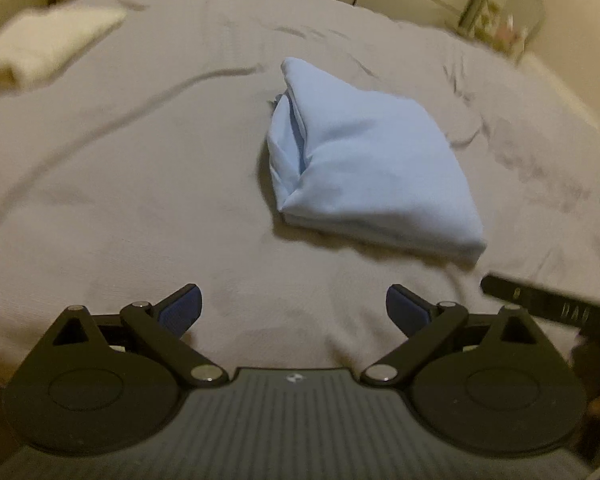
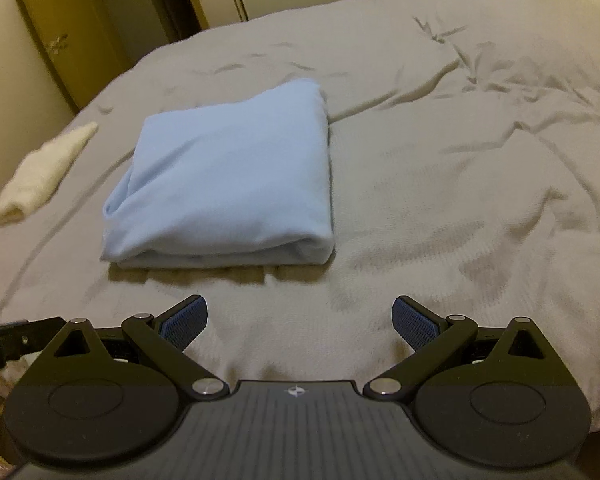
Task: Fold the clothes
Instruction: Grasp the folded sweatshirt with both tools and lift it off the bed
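Grey bedspread [image 2: 460, 184] fills both views, wrinkly. Blue folded shirt [image 2: 228, 176] sits mid-frame on it, w/ a white cloth [image 2: 40, 172] off to the left edge. Left gripper [image 1: 294, 310] & right gripper [image 2: 300, 320] at the bottom, both jaws wide, holding nothing.

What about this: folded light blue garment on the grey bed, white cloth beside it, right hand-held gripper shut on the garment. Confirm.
Not quite. The right wrist view shows the right hand-held gripper open and short of the light blue garment, holding nothing. The rest stands: the garment lies folded on the grey bed, with the white cloth beside it.
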Demonstrator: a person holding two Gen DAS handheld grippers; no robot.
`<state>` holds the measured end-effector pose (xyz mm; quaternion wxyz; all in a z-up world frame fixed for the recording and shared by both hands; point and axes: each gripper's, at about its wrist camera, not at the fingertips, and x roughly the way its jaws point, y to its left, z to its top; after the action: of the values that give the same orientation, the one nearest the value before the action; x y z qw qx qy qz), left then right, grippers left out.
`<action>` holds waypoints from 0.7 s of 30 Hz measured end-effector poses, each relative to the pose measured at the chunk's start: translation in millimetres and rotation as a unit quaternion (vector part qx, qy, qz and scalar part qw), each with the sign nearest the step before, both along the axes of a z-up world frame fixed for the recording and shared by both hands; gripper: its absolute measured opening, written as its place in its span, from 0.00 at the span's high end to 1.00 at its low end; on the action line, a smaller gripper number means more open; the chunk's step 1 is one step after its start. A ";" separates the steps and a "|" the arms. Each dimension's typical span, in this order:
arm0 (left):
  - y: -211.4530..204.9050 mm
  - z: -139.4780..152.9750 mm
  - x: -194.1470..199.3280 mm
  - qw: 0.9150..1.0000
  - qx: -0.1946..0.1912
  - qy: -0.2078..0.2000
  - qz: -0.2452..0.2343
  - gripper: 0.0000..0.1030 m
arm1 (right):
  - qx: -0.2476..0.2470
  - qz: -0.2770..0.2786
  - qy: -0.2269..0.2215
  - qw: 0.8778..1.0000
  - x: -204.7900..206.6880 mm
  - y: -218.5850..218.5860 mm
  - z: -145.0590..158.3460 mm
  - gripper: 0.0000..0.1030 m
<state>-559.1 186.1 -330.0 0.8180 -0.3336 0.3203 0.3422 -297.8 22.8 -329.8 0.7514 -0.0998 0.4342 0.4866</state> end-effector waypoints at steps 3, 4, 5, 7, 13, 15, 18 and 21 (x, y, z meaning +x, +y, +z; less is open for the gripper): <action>22.8 -11.4 -4.4 0.994 -0.069 -0.083 0.017 0.12 | 0.027 -0.006 0.031 0.999 18.3 -2.1 -3.6 0.02; 29.6 -15.6 -4.1 0.990 -0.088 -0.107 0.023 0.12 | 0.038 -0.009 0.042 0.998 24.8 -3.2 -4.2 0.02; 35.7 -20.1 -3.3 0.986 -0.106 -0.128 0.031 0.12 | 0.049 -0.012 0.053 0.997 31.4 -4.2 -4.9 0.04; 45.3 -28.8 0.7 0.978 -0.129 -0.159 0.047 0.12 | 0.076 -0.020 0.083 0.993 45.8 -5.6 -7.2 0.06; 63.0 -56.6 14.7 0.963 -0.162 -0.192 0.092 0.12 | 0.138 -0.050 0.210 0.967 89.9 -1.5 -27.4 0.16; 67.7 -64.4 16.7 0.958 -0.169 -0.206 0.107 0.12 | 0.143 -0.060 0.241 0.958 101.8 3.4 -37.2 0.17; 75.3 -71.4 21.1 0.951 -0.171 -0.227 0.119 0.12 | 0.148 -0.064 0.266 0.950 113.4 12.7 -49.4 0.19; 84.0 -77.7 26.3 0.945 -0.174 -0.247 0.127 0.14 | 0.158 -0.061 0.286 0.943 122.5 24.7 -56.6 0.20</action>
<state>-532.7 270.1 -407.7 0.7505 -0.5825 0.1183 0.2888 -175.2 47.5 -386.3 0.6301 0.1900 0.5536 0.5104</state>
